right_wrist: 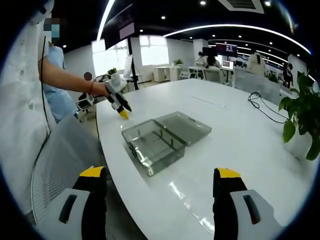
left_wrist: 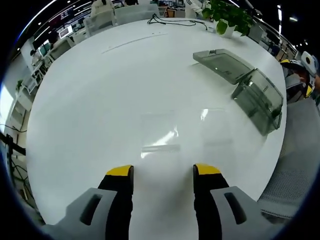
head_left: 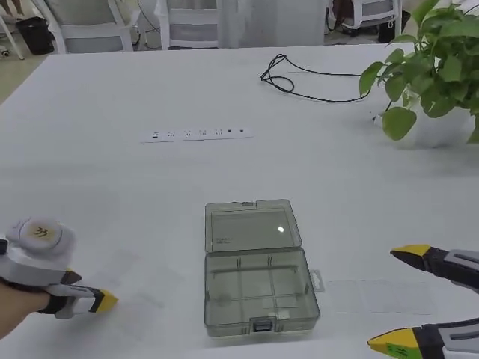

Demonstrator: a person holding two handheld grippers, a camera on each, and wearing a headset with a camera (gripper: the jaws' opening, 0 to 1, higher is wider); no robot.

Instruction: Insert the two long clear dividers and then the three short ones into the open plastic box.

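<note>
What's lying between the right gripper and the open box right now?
Clear dividers lie flat on the white table between the right gripper and the open box. The head view shows their faint outlines.

Open-plan office: desks (right_wrist: 212,75), screens (right_wrist: 226,49), ceiling strip lights (right_wrist: 235,27).

Potted plant (head_left: 438,67) far right; black cable (head_left: 314,96) beside it; white power strip (head_left: 196,134) centre.

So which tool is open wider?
The right tool, to the right of the open box: its yellow tips stand far apart, while those of the left tool sit closer together.
</note>
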